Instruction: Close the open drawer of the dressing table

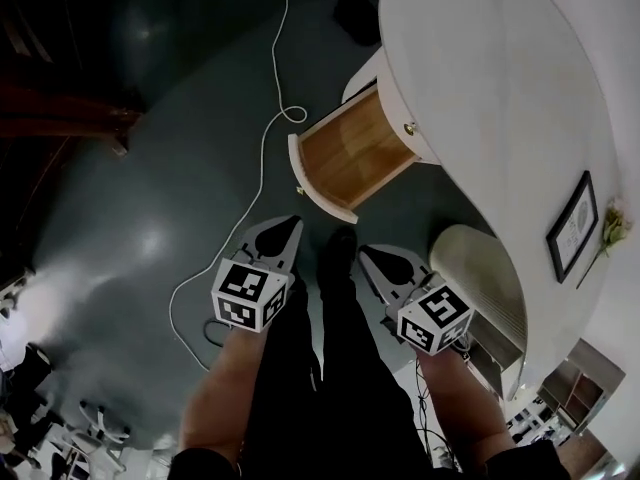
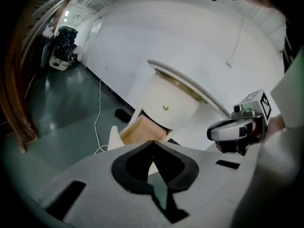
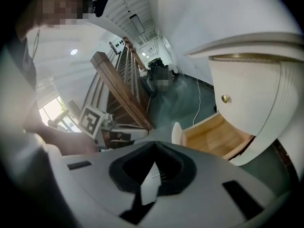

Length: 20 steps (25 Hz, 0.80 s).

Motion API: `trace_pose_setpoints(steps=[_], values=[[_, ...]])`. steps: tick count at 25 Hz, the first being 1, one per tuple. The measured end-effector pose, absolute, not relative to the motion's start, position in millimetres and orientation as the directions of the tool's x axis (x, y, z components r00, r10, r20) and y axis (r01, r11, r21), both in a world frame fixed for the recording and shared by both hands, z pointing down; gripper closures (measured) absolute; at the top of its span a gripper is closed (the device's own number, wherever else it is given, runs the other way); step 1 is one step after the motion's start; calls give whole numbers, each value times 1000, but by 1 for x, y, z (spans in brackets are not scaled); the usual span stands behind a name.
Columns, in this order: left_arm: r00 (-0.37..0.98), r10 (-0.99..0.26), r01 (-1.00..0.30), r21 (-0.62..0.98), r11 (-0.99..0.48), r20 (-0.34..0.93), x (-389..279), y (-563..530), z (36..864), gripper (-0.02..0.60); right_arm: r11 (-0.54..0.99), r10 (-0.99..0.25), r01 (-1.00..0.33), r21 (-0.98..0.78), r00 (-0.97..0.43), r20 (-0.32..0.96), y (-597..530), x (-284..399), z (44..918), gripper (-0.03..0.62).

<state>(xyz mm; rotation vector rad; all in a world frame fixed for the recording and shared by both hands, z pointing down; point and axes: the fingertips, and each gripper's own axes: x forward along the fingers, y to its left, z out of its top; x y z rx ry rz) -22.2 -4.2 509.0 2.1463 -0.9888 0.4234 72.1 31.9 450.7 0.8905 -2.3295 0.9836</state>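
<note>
The white dressing table [image 1: 480, 78] fills the upper right of the head view. Its lower drawer [image 1: 350, 158] is pulled out, showing a bare wooden inside and a white front panel [image 1: 318, 190]. My left gripper [image 1: 290, 224] and right gripper [image 1: 368, 254] hover side by side short of that panel, apart from it, both shut and empty. The drawer [image 2: 140, 129] lies just past the closed tips in the left gripper view, and the right gripper [image 2: 236, 131] shows beside it. The drawer [image 3: 213, 136] sits right of the tips in the right gripper view.
A white cable [image 1: 268, 138] runs across the dark floor left of the drawer. A pale ribbed stool [image 1: 492, 280] stands close on the right. A framed picture [image 1: 572, 226] leans at far right. The person's dark-trousered legs and shoe [image 1: 340, 244] are between the grippers. A wooden railing [image 3: 121, 91] rises behind.
</note>
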Motion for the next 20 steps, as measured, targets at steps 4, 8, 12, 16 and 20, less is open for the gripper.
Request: trace_pose_setpoints(steps=[4,8,12,16,20], values=[[666,-493,-745,478,-465,559,-10,-5,554,574,534,-386,-712,-455,-684,619,26,75,486,588],[662,-477,-747,457,-482,578,-6,-6,597,574,532,-358,-698,-479,-698,620,30,72,517,588],[673,-474,-738,468,-486,568,-3,-10,630,574,549,-340,-682,-484,-710,616,30,69,542,588],[679,-470,-730,454,-511,564,5,-16,647,572,534,-345,-689,-490,-707,618,25,74,568,588],[702,-466,-708,461,-535,538,10,-19,652,572,508,-363,-699,-503,-703,611,25,78,580,588]])
